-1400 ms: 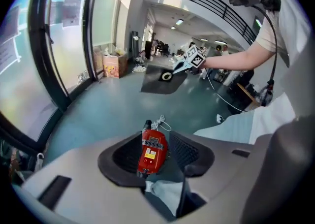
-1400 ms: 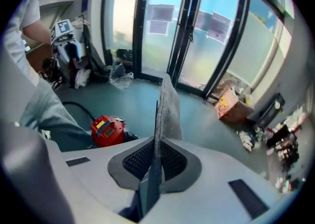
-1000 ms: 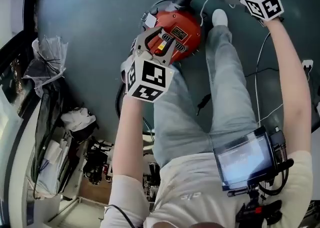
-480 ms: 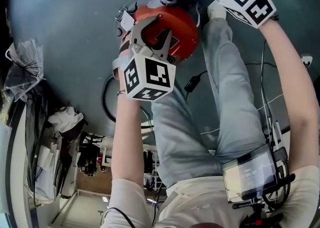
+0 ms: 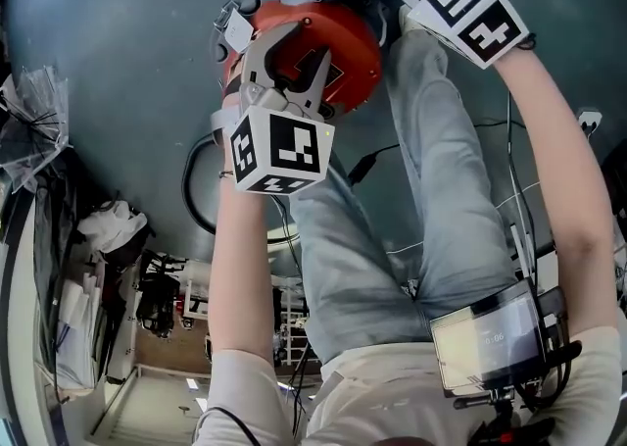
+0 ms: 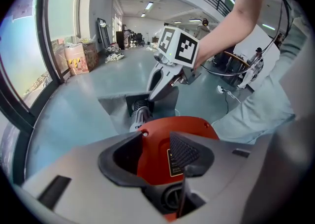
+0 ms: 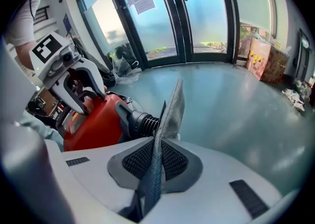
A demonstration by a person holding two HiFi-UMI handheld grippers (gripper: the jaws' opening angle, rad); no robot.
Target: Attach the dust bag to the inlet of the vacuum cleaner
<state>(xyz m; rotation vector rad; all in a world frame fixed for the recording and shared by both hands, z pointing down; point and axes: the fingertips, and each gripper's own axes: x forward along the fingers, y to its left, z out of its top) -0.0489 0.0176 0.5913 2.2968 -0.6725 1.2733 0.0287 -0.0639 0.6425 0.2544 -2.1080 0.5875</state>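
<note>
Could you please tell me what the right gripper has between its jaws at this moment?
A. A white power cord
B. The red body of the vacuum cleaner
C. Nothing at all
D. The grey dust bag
D: in the right gripper view, the right gripper has its jaws pinched on the thin grey fabric of the dust bag, which stands just in front of the vacuum's ribbed black inlet.

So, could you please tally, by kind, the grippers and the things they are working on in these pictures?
vacuum cleaner, red: 1
dust bag, grey: 1
grippers, the left gripper and the right gripper: 2
Total: 4
</note>
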